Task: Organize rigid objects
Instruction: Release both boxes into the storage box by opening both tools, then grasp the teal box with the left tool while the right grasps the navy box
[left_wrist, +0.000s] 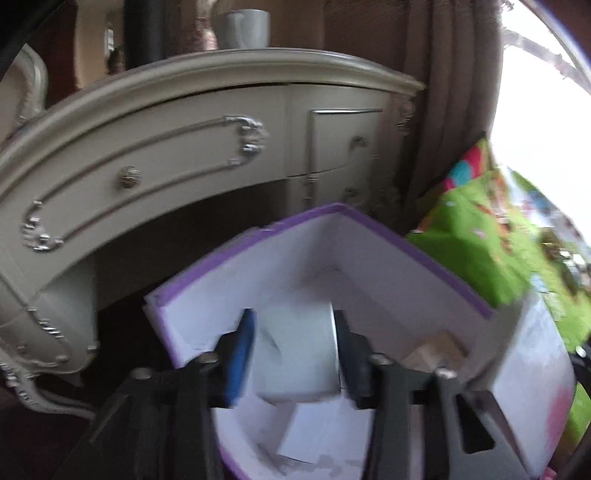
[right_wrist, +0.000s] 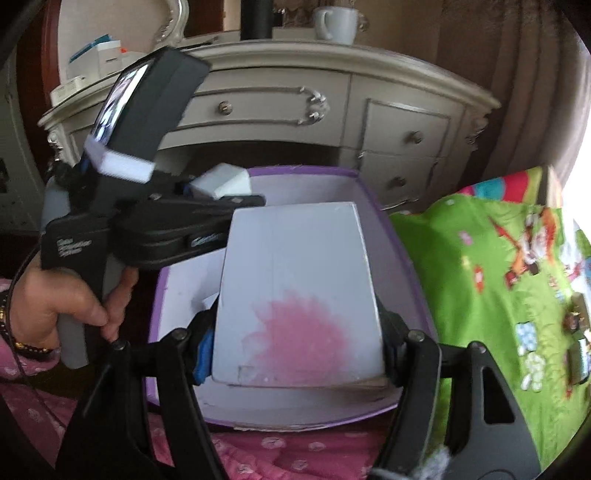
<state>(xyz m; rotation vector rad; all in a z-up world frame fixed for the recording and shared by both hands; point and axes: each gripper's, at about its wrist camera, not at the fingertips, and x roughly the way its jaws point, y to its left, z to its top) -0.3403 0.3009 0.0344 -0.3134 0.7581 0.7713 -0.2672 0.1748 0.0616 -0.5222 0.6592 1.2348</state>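
From the left wrist, the purple-rimmed box (left_wrist: 373, 236) is the thing to steer by. The left gripper (left_wrist: 293, 350) hangs over its open mouth, tilted down into it, with a small white box (left_wrist: 295, 350) lying between its jaws. The blue pad (left_wrist: 240, 362) sits at one flank of it and the dark pad at the other, but the picture is smeared, and I cannot tell whether they press on it or have let it go. Below it, on the floor of the purple-rimmed box, more white cartons lie loose.

From the right wrist, the right gripper (right_wrist: 295, 350) is clamped on a large white box with a pink stain (right_wrist: 299, 295), pads against its two long sides. Its long axis runs straight away from the gripper, over the middle of the purple-rimmed box (right_wrist: 391, 229), above the opening rather than resting inside. The left gripper (right_wrist: 236, 192) stands at the far left corner of that same box, with its small white box (right_wrist: 221, 182) at its tip. To my eye the stained box needs only to go down, with space to its right.
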